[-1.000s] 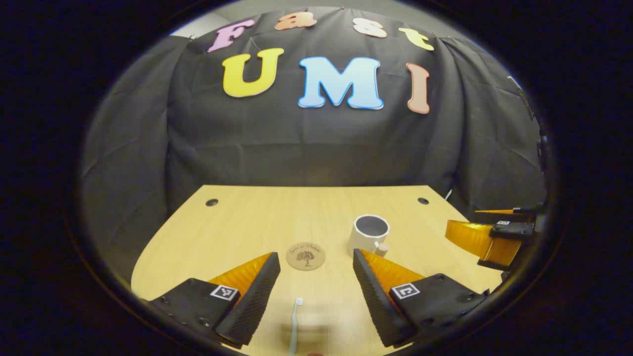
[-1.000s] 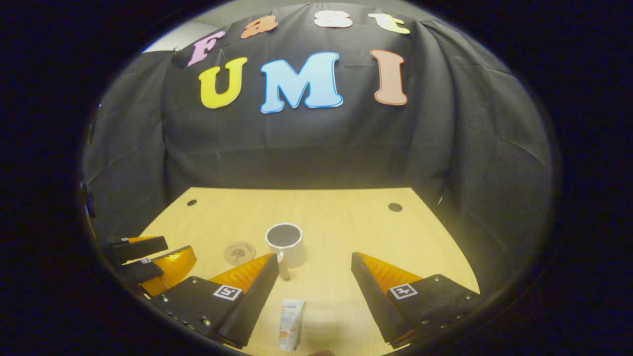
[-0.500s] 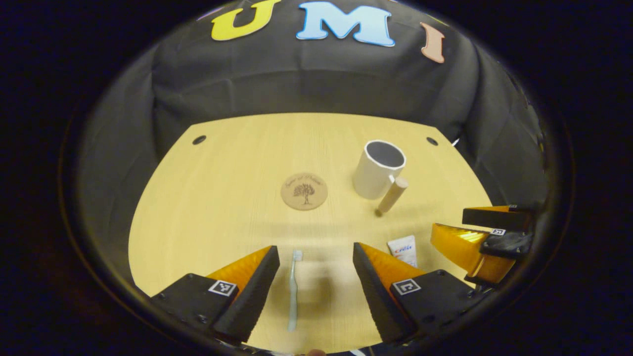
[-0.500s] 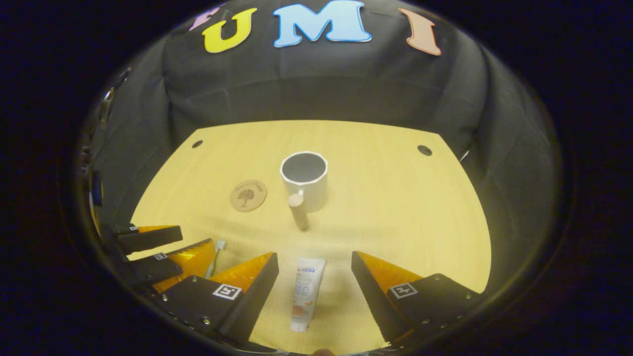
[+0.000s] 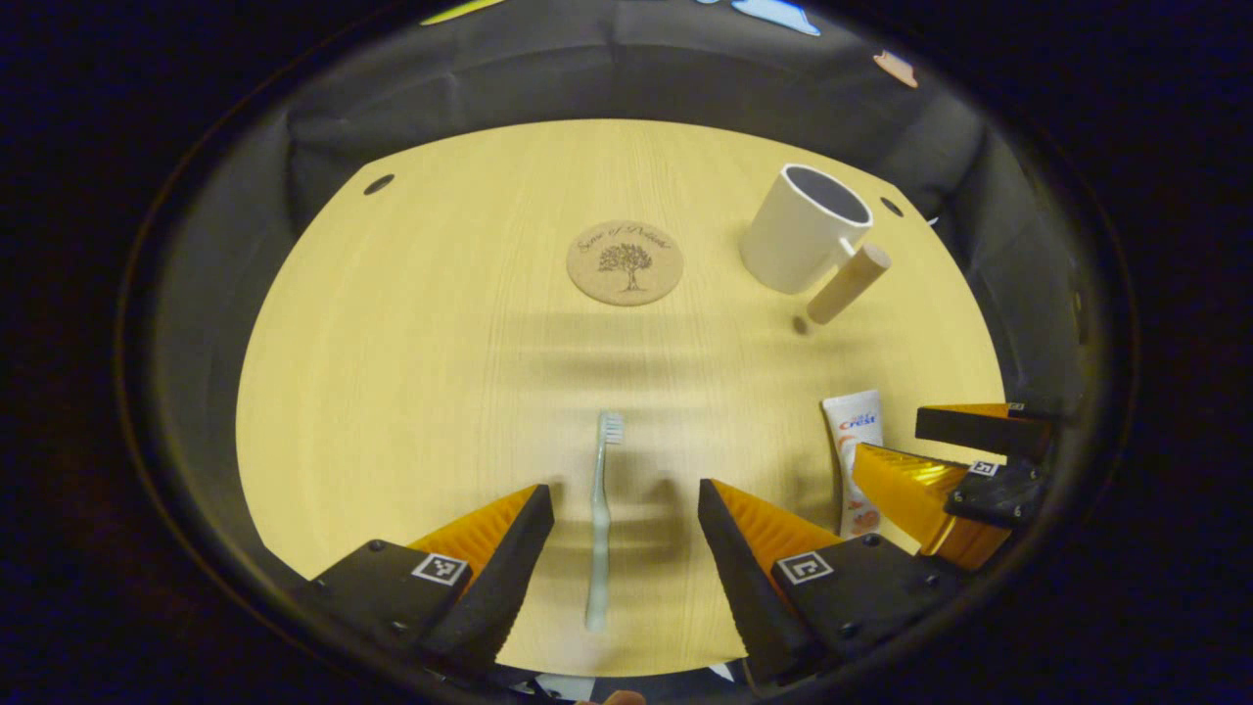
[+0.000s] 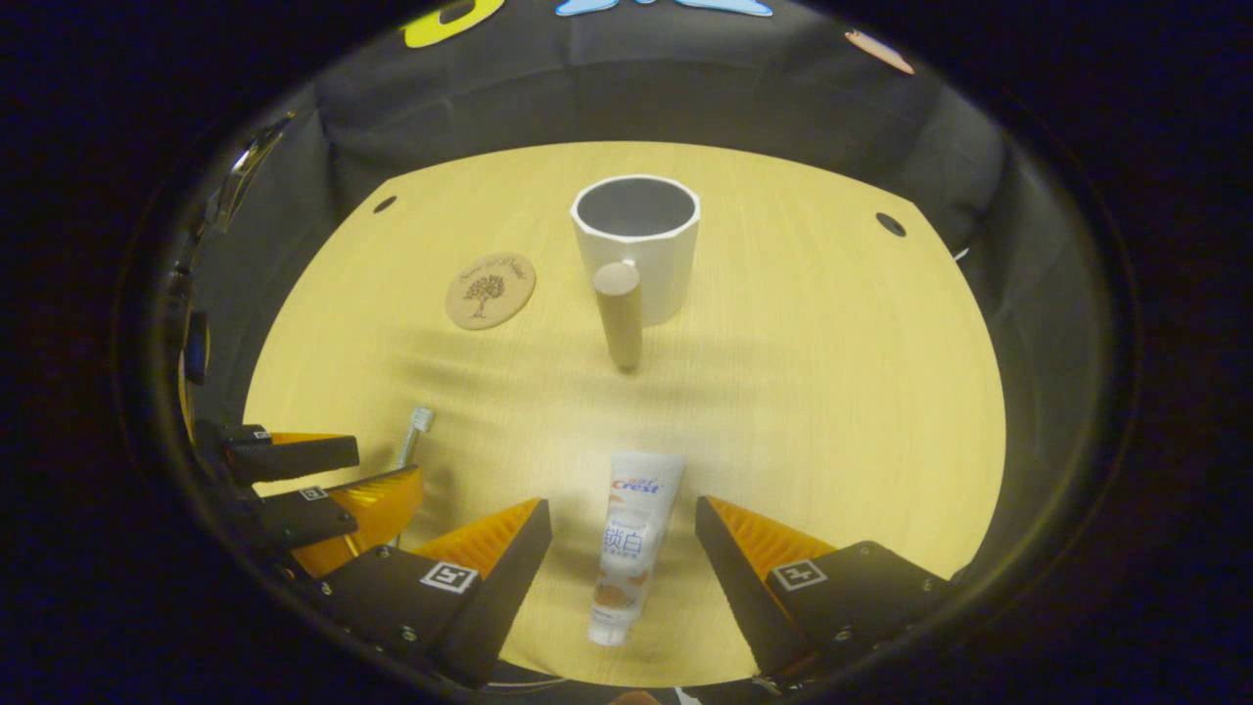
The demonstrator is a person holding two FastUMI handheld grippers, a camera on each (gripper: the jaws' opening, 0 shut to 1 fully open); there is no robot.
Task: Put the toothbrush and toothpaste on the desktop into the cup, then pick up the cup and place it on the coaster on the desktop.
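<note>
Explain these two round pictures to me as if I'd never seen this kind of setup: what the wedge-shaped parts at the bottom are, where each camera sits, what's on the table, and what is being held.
No robot here: a person holds a two-finger gripper in each hand, and a fisheye camera rides on each, looking forward along its fingers. The wedges at the bottom of each picture are that gripper's own fingers.

In the left gripper view, the left gripper is open, with the toothbrush lying on the wooden table between its fingers. In the right gripper view, the right gripper is open around the toothpaste, also lying flat.

Farther back stand a white cup with a wooden handle and a round coaster beside it, apart from it. Each view also catches the other gripper at its edge. Nothing is held yet.
</note>
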